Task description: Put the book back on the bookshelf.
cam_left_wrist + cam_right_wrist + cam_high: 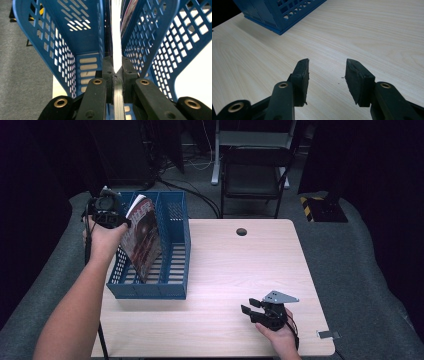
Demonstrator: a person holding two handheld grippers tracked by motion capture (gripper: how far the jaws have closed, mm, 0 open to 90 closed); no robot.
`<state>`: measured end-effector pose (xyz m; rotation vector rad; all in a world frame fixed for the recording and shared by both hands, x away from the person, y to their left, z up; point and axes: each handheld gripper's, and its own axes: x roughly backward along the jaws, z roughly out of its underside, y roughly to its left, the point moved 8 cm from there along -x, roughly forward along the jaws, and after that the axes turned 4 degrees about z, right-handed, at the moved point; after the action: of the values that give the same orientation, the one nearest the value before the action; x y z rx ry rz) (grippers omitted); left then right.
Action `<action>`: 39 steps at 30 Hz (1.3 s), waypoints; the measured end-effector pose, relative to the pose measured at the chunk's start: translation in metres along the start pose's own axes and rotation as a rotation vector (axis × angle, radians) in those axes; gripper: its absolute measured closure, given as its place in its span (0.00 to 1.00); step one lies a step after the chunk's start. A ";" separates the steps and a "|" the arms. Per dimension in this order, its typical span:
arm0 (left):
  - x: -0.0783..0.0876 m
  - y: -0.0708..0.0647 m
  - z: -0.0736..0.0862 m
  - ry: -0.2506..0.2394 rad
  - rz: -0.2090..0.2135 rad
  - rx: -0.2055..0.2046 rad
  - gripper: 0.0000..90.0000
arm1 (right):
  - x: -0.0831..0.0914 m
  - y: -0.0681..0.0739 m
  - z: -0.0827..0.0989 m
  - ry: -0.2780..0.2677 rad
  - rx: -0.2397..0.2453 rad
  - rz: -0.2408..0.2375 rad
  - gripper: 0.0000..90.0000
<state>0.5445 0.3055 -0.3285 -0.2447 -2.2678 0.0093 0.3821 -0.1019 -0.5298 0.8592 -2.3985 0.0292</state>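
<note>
A blue slotted file rack (175,215) stands on the left part of the light wooden table (240,270). A magazine (142,237) with a dark reddish cover leans tilted inside the rack's left compartment. My left gripper (120,222) holds it at its upper edge, shut on it. In the left gripper view the magazine's white page edge (117,37) runs up from between the closed jaws, with the rack's walls (160,50) on both sides. My right gripper (250,307) rests near the table's front right, open and empty; its fingertips (303,72) stand apart over bare wood.
A black folding chair (255,175) stands behind the table, with cables on the floor near it. A small round hole (241,231) sits at the table's far edge. A corner of the blue rack (279,15) shows ahead of the right gripper.
</note>
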 end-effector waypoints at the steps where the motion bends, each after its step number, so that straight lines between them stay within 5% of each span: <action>1: -0.001 0.000 -0.001 0.000 -0.004 0.006 0.94 | 0.000 0.000 0.000 0.000 0.000 0.000 0.60; 17: -0.013 0.002 -0.012 -0.025 -0.046 0.026 0.94 | 0.001 -0.001 0.000 -0.008 0.002 0.003 0.60; 34: -0.021 0.003 -0.013 -0.014 -0.050 0.015 0.94 | 0.001 -0.004 0.000 -0.010 0.001 0.003 0.60; 39: -0.023 0.005 -0.011 -0.048 -0.032 0.033 0.93 | 0.002 -0.003 0.000 -0.009 0.001 0.002 0.60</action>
<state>0.5680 0.3058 -0.3388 -0.1926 -2.3170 0.0361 0.3831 -0.1051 -0.5291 0.8593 -2.4079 0.0270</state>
